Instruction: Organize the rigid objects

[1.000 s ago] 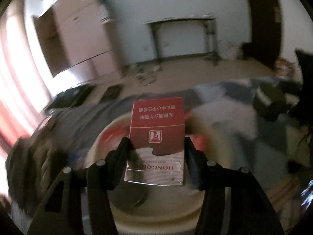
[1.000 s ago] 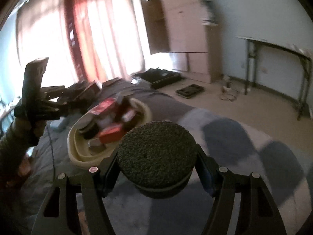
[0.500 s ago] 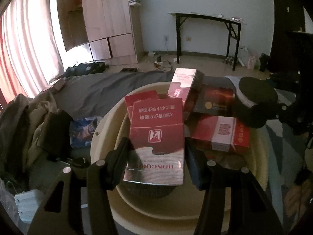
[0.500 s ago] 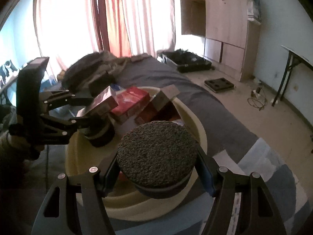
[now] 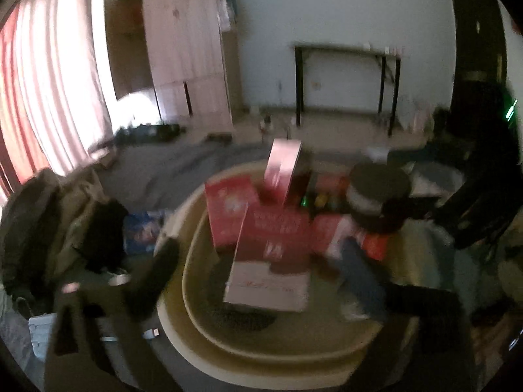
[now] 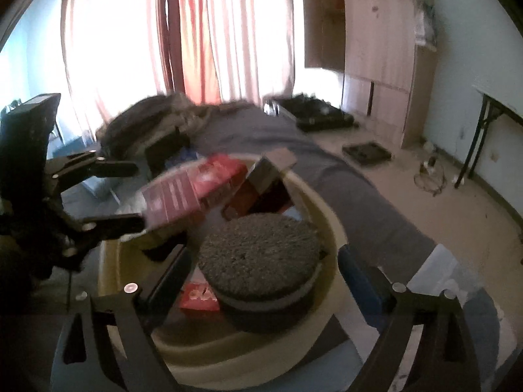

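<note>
We see the red-and-silver box (image 5: pixel 269 261) lying tilted in the cream basin (image 5: pixel 248 352), leaning on other red boxes (image 5: pixel 228 209), with the left claw (image 5: pixel 248 268) spread wide on either side of it and its fingers clear of the box. In the right wrist view the round dark-topped tin (image 6: pixel 261 261) rests in the same basin (image 6: pixel 327 235) upon a red box (image 6: pixel 199 294); the right claw (image 6: pixel 261 271) likewise stands wide, its fingers (image 6: pixel 170 281) apart from the tin. The basin sits on a bed with a grey cover (image 6: pixel 261 130), where a heap of dark clothing (image 6: pixel 147 124) lies toward the curtained window (image 6: pixel 196 32). Beyond the bed edge we find open floor (image 6: pixel 425 202), a wooden wardrobe (image 6: pixel 376 49) and a black-legged table (image 5: pixel 346 75) against the wall. Both views are blurred.
</note>
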`<action>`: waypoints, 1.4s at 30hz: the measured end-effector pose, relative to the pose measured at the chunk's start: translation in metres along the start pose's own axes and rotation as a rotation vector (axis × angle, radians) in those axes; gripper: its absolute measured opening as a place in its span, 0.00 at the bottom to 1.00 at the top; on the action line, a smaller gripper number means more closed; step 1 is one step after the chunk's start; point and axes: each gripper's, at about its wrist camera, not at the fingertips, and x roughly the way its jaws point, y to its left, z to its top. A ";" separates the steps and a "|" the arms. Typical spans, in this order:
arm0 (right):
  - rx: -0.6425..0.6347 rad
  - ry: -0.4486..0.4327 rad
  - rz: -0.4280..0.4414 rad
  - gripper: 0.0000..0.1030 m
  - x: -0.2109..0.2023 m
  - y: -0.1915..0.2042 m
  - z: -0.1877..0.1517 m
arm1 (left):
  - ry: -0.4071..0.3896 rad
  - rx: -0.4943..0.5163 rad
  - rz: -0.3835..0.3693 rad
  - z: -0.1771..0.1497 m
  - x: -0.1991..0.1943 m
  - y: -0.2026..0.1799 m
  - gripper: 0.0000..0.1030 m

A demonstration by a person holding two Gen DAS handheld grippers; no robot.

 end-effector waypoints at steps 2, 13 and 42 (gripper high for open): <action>0.004 -0.051 -0.011 0.90 -0.014 -0.004 -0.009 | -0.047 -0.015 -0.004 0.005 -0.017 -0.008 1.00; 0.003 0.042 0.075 1.00 -0.073 -0.039 -0.085 | 0.129 -0.251 -0.084 -0.043 -0.004 -0.091 1.00; -0.104 0.261 -0.050 1.00 -0.013 -0.023 -0.109 | 0.340 -0.393 0.263 -0.093 0.023 -0.093 1.00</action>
